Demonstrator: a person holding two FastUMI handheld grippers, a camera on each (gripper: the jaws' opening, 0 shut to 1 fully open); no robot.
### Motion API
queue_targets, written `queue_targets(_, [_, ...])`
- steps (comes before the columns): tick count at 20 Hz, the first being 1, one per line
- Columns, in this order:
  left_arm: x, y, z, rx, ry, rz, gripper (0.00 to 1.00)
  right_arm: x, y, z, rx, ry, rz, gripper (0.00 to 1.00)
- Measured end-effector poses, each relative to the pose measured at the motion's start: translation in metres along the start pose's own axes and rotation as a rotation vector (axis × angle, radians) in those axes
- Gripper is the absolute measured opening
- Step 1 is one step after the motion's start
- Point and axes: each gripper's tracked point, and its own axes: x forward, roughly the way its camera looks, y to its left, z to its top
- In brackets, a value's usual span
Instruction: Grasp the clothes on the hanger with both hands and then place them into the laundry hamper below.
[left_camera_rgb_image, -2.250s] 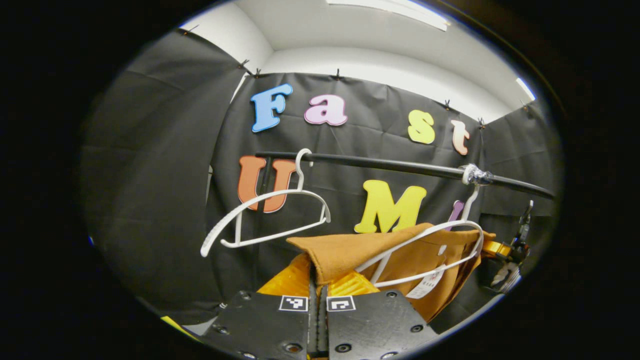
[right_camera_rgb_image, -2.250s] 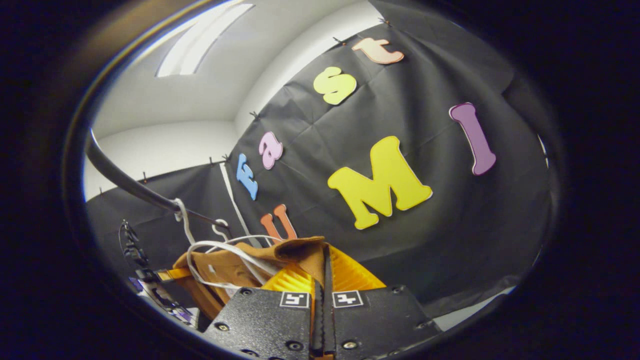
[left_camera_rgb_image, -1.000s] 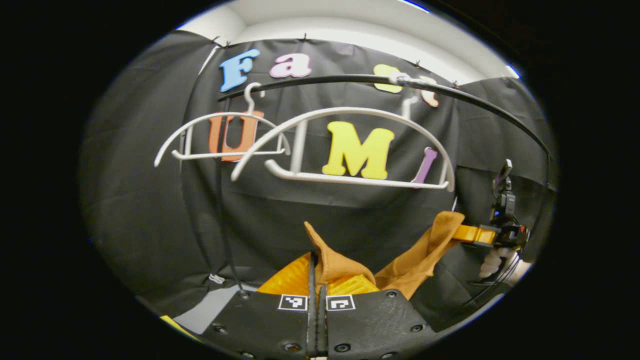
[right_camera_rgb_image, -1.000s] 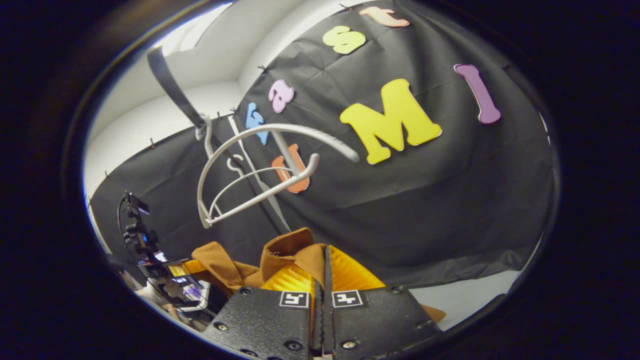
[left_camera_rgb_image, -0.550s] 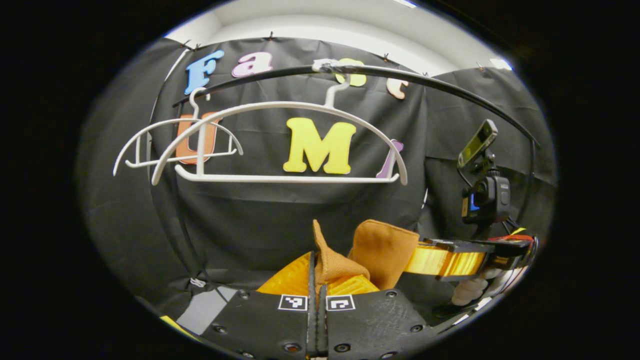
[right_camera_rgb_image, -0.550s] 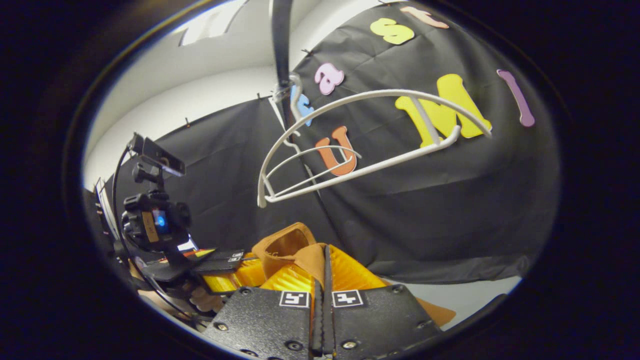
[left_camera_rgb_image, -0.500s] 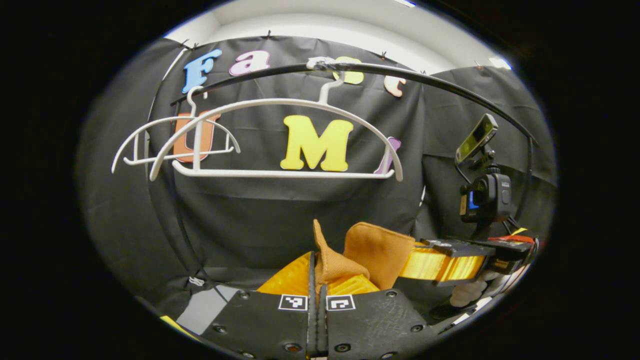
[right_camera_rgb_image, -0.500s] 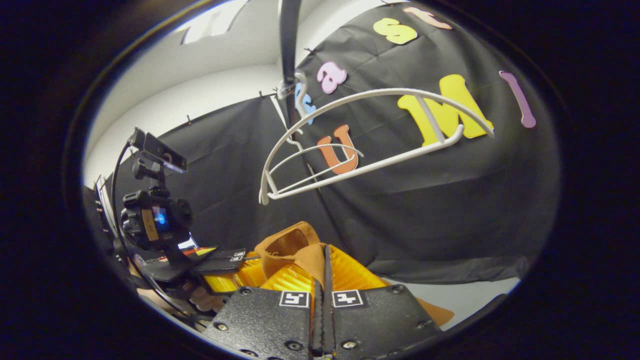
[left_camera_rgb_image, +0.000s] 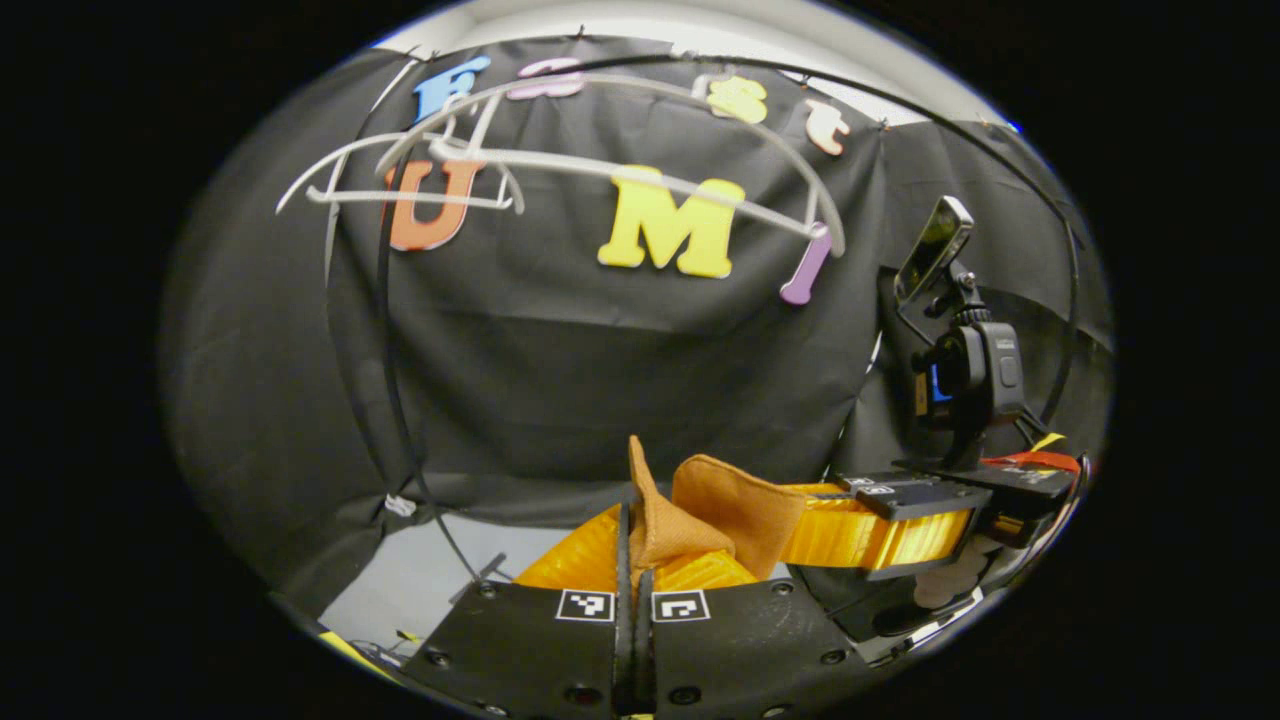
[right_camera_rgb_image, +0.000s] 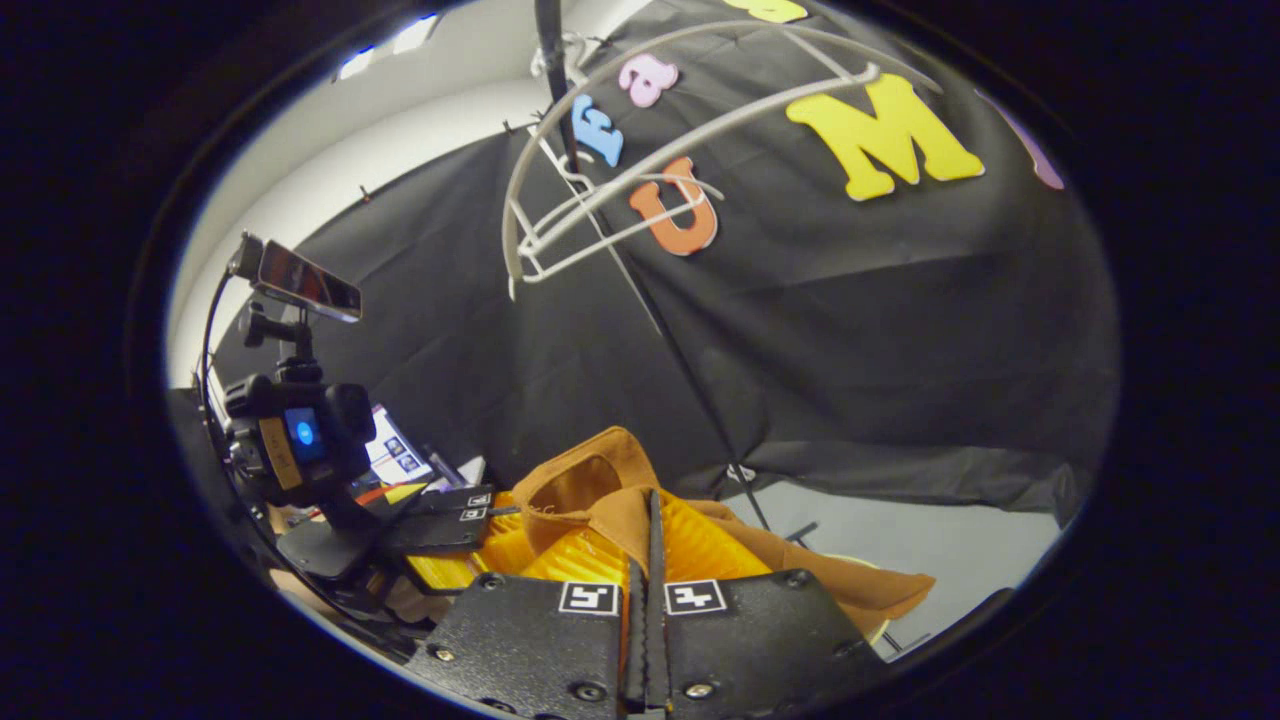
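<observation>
Garment off the hanger, carried toward the hamper.
Left claw (left_camera_rgb_image: 634, 575) and right claw (right_camera_rgb_image: 645, 585) each clamp the brown garment (left_camera_rgb_image: 735, 505); next, lower and release.

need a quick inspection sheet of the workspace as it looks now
surface: pale grey floor below the black cloth; hamper nothing seen
job's things: brown garment off the hanger, bunched between the two tongs; two white hangers bare on the black rail
clutter: nothing seen
grippers: left tongs shut on the garment; right tongs shut on the garment, close beside the left
cables: black cable curving by the left tongs' camera mount
surroundings: black cloth wall, white wall above
</observation>
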Motion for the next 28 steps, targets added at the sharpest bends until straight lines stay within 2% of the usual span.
queue_targets(3, [0.028,0.008,-0.075,-0.071,0.106,0.013,0.0,0.021,-0.049,-0.066,0.081,0.124,-0.082,0.04])
queue_targets(7, [0.071,-0.005,-0.159,-0.107,0.289,0.063,0.0,0.036,-0.124,-0.153,0.168,0.292,-0.249,0.04])
queue_targets(9, [0.08,-0.005,-0.188,-0.096,0.368,0.105,0.0,0.046,-0.142,-0.175,0.189,0.361,-0.327,0.04])
queue_targets(10, [0.081,-0.006,-0.198,-0.099,0.399,0.118,0.07,0.05,-0.153,-0.182,0.185,0.377,-0.364,0.04])
queue_targets(11, [0.08,-0.005,-0.205,-0.101,0.422,0.136,0.01,0.044,-0.163,-0.186,0.186,0.394,-0.4,0.04])
queue_targets(12, [0.079,-0.004,-0.211,-0.106,0.434,0.14,0.0,0.04,-0.167,-0.187,0.205,0.399,-0.407,0.05])
queue_targets(13, [0.075,0.0,-0.213,-0.103,0.436,0.155,0.03,0.037,-0.152,-0.184,0.231,0.388,-0.401,0.08])
queue_targets(15, [0.063,0.003,-0.215,-0.116,0.434,0.163,0.5,0.033,-0.152,-0.182,0.22,0.407,-0.44,0.5])
queue_targets(17, [0.068,0.014,-0.212,-0.101,0.41,0.207,0.98,0.031,-0.157,-0.175,0.169,0.397,-0.481,0.92])
queue_targets(19, [0.064,0.015,-0.209,-0.099,0.407,0.205,0.97,0.023,-0.158,-0.172,0.102,0.423,-0.527,0.93])
queue_targets(28, [0.046,0.006,-0.202,-0.071,0.413,0.209,0.97,0.011,-0.142,-0.174,0.062,0.415,-0.554,0.94])
